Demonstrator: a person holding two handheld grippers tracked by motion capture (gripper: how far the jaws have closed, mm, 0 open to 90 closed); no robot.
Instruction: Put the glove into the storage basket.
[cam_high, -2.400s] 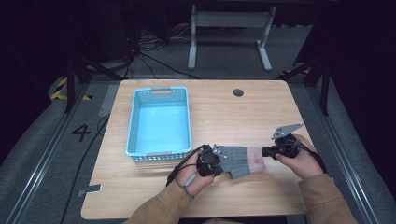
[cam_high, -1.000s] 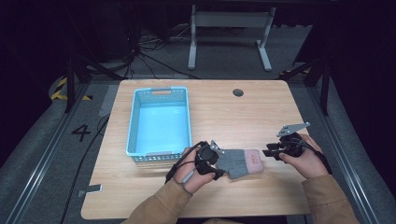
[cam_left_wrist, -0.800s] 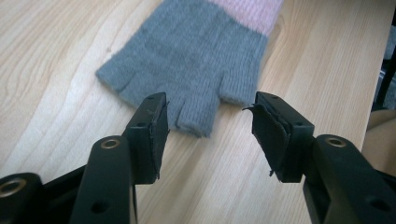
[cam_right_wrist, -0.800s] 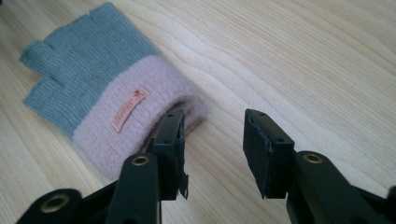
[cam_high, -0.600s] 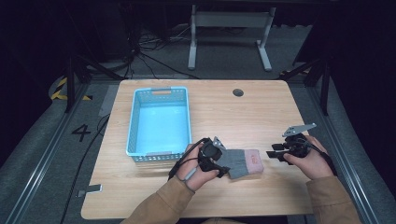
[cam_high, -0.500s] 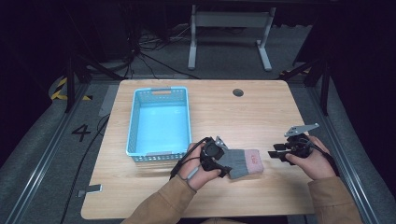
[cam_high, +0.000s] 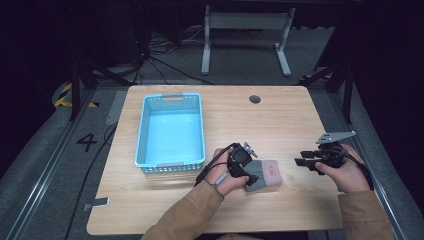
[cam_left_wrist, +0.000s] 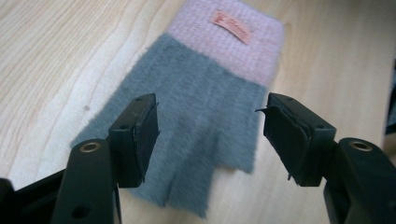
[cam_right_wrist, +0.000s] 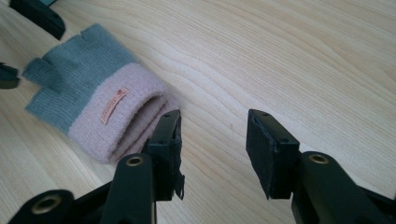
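A grey fingerless glove (cam_high: 266, 174) with a pink cuff lies flat on the wooden table (cam_high: 250, 120). My left gripper (cam_high: 251, 173) hovers over its finger end. In the left gripper view the jaws stand wide on either side of the grey knit (cam_left_wrist: 210, 93), not pressing it, so the left gripper (cam_left_wrist: 210, 116) is open and has just been opening. My right gripper (cam_high: 301, 158) sits to the right of the cuff, apart from it. In the right gripper view the glove (cam_right_wrist: 93, 93) lies left of the jaws. The right gripper (cam_right_wrist: 212, 133) is open over bare wood, having just been opening.
A light-blue plastic basket (cam_high: 170, 97) stands on the table's left half, close to my left hand. A small round cable hole (cam_high: 255, 99) sits near the far edge. Bare wood stretches between the basket and the right edge.
Both grippers' jaws have spread and left the glove lying on the table. The right gripper has drawn away to the right of the cuff. The left hand has shifted slightly over the glove's finger end.
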